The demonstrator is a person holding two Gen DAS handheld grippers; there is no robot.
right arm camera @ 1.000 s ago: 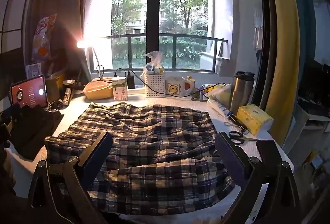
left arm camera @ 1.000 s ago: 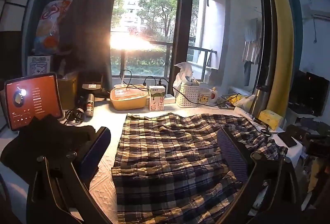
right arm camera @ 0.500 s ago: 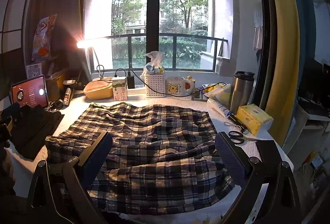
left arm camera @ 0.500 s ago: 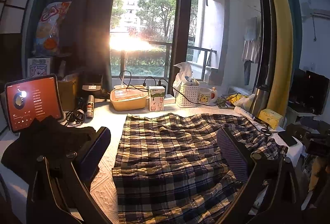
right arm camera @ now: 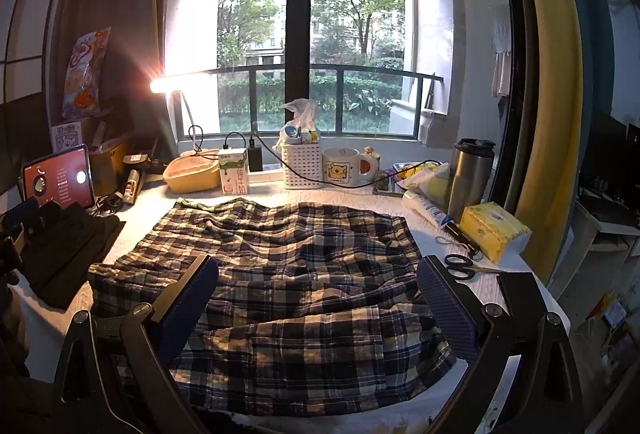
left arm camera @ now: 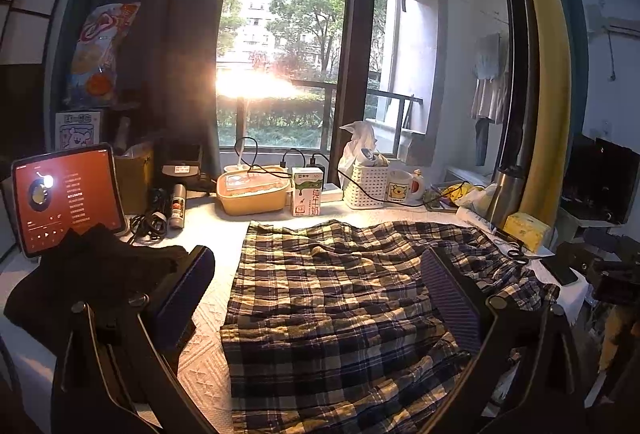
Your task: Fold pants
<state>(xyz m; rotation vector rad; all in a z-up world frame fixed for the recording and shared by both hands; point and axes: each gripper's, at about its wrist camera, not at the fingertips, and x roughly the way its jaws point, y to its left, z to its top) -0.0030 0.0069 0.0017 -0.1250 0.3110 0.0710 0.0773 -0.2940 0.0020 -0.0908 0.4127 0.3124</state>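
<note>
Plaid pants lie spread and wrinkled on the white table cover; they also show in the right wrist view. My left gripper is open and empty, held above the pants' left part. My right gripper is open and empty, held above the near middle of the pants. Neither gripper touches the cloth.
Dark folded clothes and a lit tablet sit at the left. A yellow container, milk carton, white basket, mug, steel tumbler, tissue pack and scissors line the back and right.
Both grippers stay open. The views shift only slightly; the pants have not moved.
</note>
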